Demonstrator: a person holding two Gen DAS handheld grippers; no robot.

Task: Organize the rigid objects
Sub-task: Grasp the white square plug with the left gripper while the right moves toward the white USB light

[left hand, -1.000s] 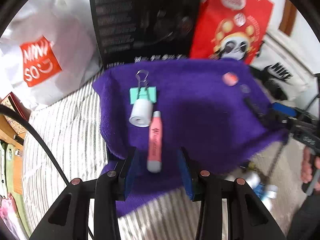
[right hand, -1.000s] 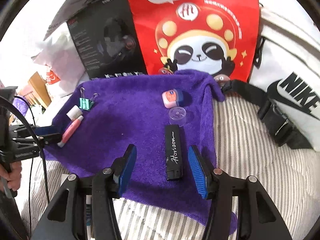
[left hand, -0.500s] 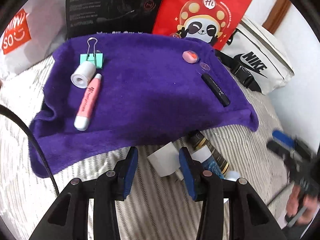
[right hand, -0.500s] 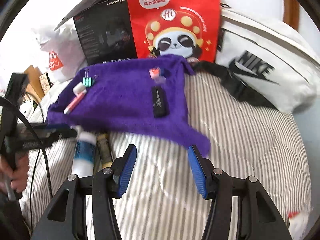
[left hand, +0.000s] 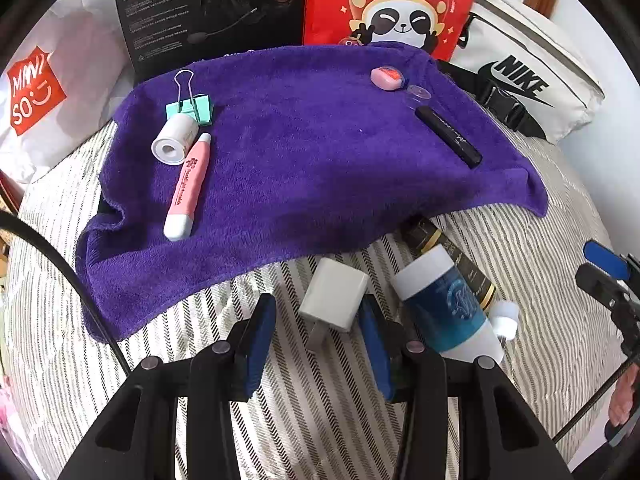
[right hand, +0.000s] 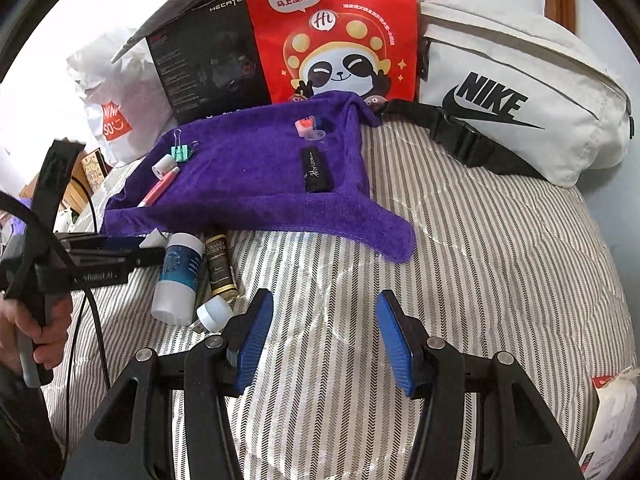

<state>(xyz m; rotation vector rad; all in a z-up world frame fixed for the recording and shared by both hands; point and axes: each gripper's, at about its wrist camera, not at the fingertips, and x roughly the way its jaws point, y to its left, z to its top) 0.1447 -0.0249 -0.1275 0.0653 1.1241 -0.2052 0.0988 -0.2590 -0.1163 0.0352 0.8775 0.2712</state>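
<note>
A purple towel (left hand: 304, 168) lies on the striped bed and carries a pink pen (left hand: 188, 184), a white tape roll (left hand: 174, 140), a green binder clip (left hand: 190, 106), a pink tin (left hand: 387, 77), a clear lid (left hand: 418, 94) and a black stick (left hand: 448, 136). In front of the towel lie a white charger plug (left hand: 334, 300), a blue-and-white bottle (left hand: 448, 306) and a dark bottle (left hand: 452, 260). My left gripper (left hand: 316, 340) is open with the plug between its fingertips. My right gripper (right hand: 324, 344) is open and empty over bare bedding; the bottles (right hand: 180, 276) lie to its left.
A black box (left hand: 208, 8), a red panda bag (left hand: 392, 0), a white Nike bag (left hand: 528, 72) and a white Miniso bag (left hand: 44, 80) stand behind the towel. A small white cap (right hand: 214, 312) lies beside the bottles. A white packet (right hand: 612, 408) lies at the right.
Both grippers pulled back from the towel. My left gripper moved from the pink pen to the white plug in front of the towel. My right gripper left the black stick.
</note>
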